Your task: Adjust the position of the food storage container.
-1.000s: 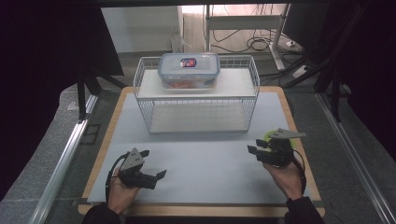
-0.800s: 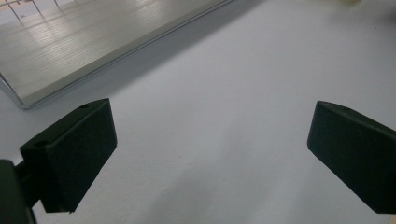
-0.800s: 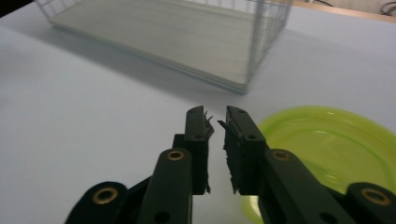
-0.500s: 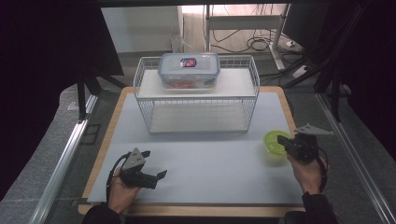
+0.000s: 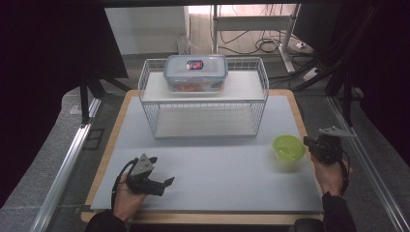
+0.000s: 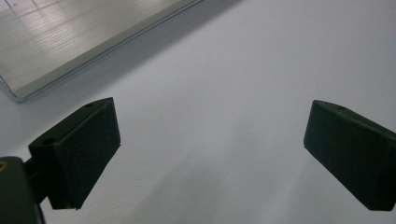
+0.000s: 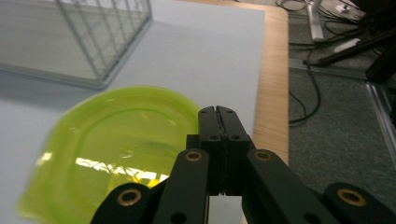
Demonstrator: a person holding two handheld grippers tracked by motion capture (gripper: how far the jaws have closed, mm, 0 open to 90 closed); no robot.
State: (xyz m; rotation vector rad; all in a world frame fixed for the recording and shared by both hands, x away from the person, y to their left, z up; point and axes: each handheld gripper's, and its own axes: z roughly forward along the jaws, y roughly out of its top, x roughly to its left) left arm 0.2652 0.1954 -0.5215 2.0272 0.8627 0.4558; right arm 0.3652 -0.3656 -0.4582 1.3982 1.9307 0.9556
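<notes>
Looks to me like we're barely started here. The green bowl [image 5: 288, 147] sits on the white mat of the bench [image 5: 217, 193], out toward the right edge, in front of and to the right of the wire rack [image 5: 203, 99]. My right gripper [image 5: 312, 144] is just beside the bowl's right rim with its jaws pressed fully together, and in the right gripper view the closed tips [image 7: 218, 116] sit right at the rim (I can't tell if they touch it or pinch a bit of it, the bowl is blurred there). So nothing looks lifted or placed yet, and whatever happens with the bowl is pretty much all still to do.

The left gripper [image 5: 162, 183] rests low near the front left of the mat, well apart from everything, jaws wide apart with only bare mat between them.

The bowl itself is translucent lime-green plastic, shallow, with a broad flat rim, empty as far as I can see, upright. The lidded food container [image 5: 195, 72] is on the rack's top shelf, untouched.
</notes>
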